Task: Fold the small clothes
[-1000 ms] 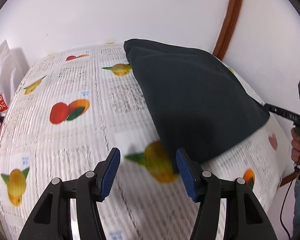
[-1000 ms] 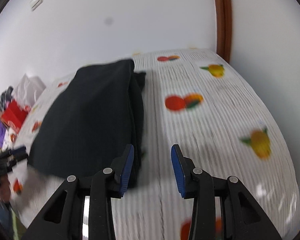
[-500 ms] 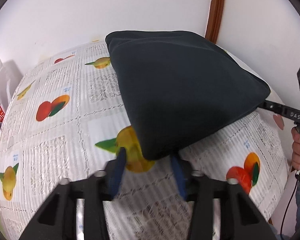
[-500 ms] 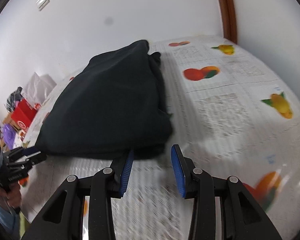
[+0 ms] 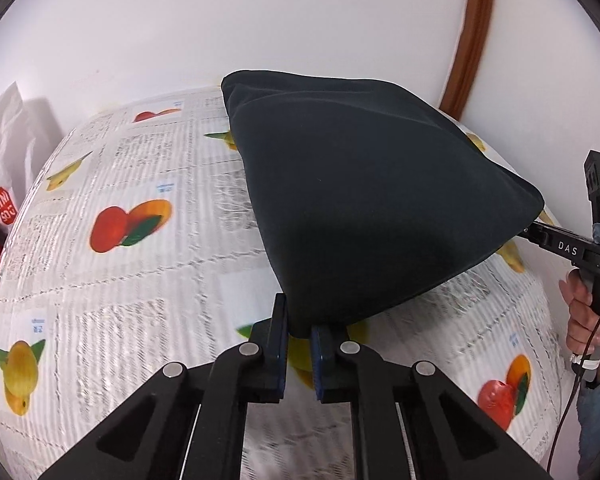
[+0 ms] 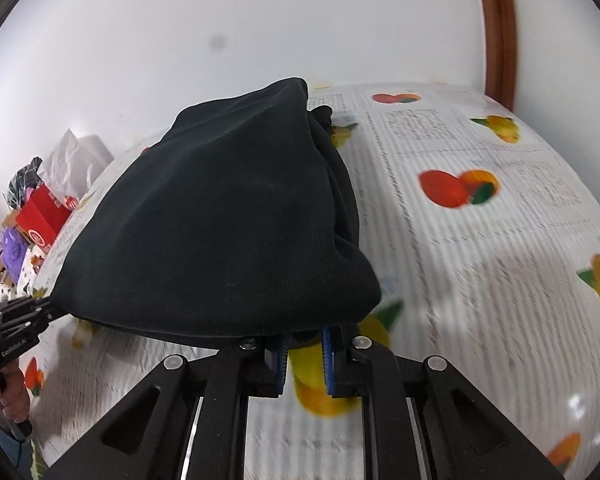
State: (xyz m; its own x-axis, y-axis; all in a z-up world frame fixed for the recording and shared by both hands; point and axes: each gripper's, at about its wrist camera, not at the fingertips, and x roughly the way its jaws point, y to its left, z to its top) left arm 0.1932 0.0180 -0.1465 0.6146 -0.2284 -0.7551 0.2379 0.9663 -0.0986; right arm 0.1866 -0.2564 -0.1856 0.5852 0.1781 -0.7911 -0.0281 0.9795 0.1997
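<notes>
The dark cloth (image 5: 364, 200) lies folded on the fruit-print table (image 5: 140, 280). The left gripper (image 5: 299, 332) and the right gripper (image 6: 305, 350) have each just closed their jaws on its corners at 6 o'clock.

Your left gripper (image 5: 299, 326) just closed, pads pinching near corner of dark garment (image 5: 364, 200) over fruit-print tablecloth (image 5: 120, 280). Far right, right gripper (image 5: 530, 232) has the other corner, your hand (image 5: 584, 312) on its handle.

A table under a fruit-and-newsprint tablecloth (image 5: 140, 264) carries a dark folded garment (image 5: 364, 208).
</notes>
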